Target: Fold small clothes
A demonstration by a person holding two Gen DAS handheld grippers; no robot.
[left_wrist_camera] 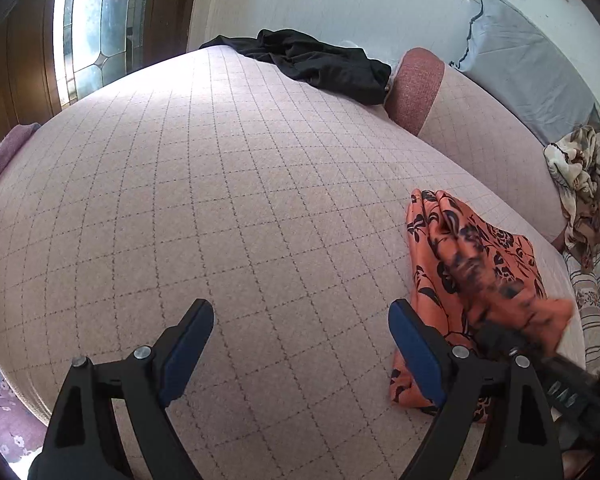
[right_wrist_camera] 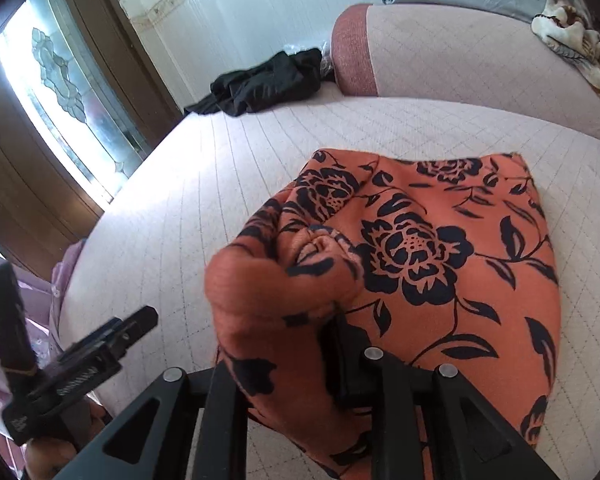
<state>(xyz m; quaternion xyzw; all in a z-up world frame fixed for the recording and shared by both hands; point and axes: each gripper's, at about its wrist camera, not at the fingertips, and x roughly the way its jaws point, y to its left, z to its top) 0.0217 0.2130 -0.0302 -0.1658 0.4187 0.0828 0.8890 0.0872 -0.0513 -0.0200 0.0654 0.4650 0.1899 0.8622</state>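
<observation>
Black garment (left_wrist_camera: 320,64) beyond orange cloth (right_wrist_camera: 440,248)

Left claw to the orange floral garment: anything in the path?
Nothing visible. The left claw is open over bare bedspread; the orange floral garment lies just beside its right finger. The black clothing is far off.

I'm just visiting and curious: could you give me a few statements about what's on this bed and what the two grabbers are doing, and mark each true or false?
1. The left gripper holds the orange cloth. False: its jaws stand wide open and empty.
2. Orange floral cloth is bunched between the fingers of the right gripper. True.
3. A black garment lies at the bed's far edge. True.
4. The black garment is neatly folded. False: it is crumpled.
5. The bed cover has a grid pattern. True.
</observation>
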